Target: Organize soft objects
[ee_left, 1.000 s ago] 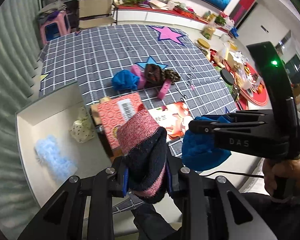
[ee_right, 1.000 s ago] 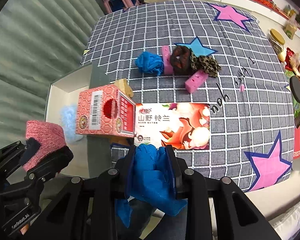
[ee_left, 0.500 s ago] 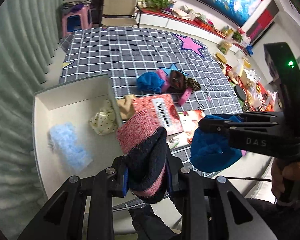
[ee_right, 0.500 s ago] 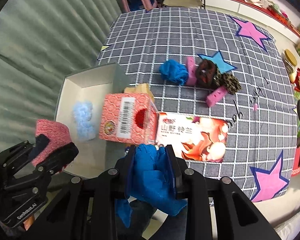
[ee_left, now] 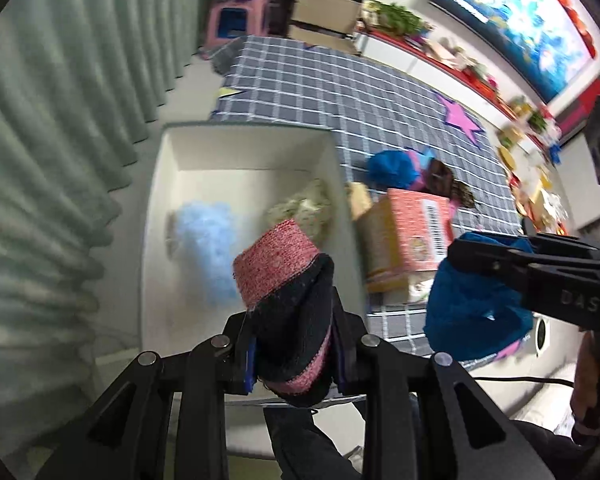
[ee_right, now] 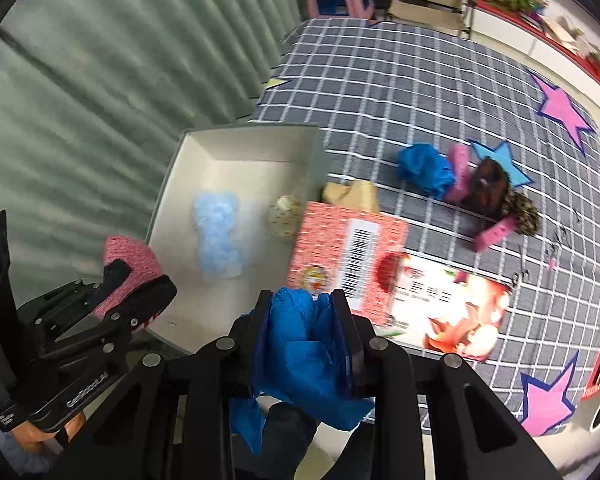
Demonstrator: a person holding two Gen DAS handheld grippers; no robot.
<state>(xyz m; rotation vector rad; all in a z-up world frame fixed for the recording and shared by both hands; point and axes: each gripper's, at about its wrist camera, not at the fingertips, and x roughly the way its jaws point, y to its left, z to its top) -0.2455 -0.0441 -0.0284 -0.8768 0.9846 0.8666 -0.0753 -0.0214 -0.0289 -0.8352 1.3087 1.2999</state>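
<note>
My left gripper (ee_left: 294, 344) is shut on a pink and navy knitted sock (ee_left: 284, 280), held over the near edge of the white box (ee_left: 244, 130). In the right wrist view that same left gripper (ee_right: 140, 300) and sock (ee_right: 130, 258) hang beside the box's (ee_right: 252, 130) near left corner. My right gripper (ee_right: 304, 340) is shut on a crumpled blue cloth (ee_right: 300, 344), above the table's front edge; it shows at the right of the left wrist view as the blue cloth (ee_left: 472, 304). In the box lie a fluffy light-blue toy (ee_right: 218, 236) and a cream dotted bundle (ee_right: 284, 214).
A red tissue carton (ee_right: 348, 264) stands by the box, a printed flat pack (ee_right: 452, 312) lies beside it. Farther back on the checked cloth (ee_right: 400, 80) are another blue cloth (ee_right: 424, 168), pink blocks (ee_right: 458, 164) and brown and leopard pieces (ee_right: 490, 186). Green curtains (ee_right: 100, 60) hang left.
Both grippers have swung left across the table's front, each keeping its hold. The white box now sits straight ahead of the left gripper; the tissue carton has slid to the right of it.
</note>
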